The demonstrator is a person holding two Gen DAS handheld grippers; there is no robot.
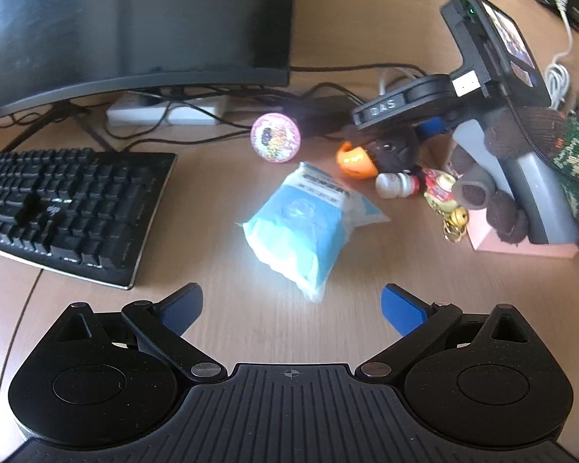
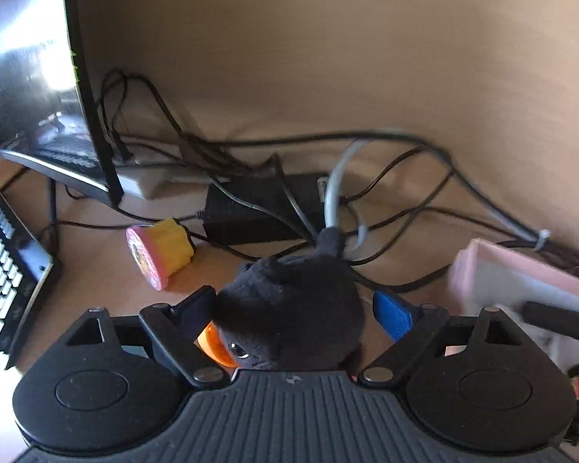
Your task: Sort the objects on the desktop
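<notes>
Desk lot — two grippers over scattered small items.

Left gripper (image 1: 291, 305), lower centre, stood with fingers spread wide, holding nothing; a blue tissue pack (image 1: 308, 220) lay mid-frame just beyond its tips. Right gripper (image 2: 293, 308) straddled a black plush toy (image 2: 289, 301) at lower centre — left finger touching, blue right pad (image 2: 391, 314) just apart. A pink-and-yellow cup (image 2: 160, 254) lay tipped, centre left; keyboard (image 1: 65, 204) at left.

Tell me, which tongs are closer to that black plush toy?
Right. The right tongs sit around the black plush toy, one finger on each side. The left tongs hang open over the desk, apart from the toy, with a blue tissue pack between them.
</notes>
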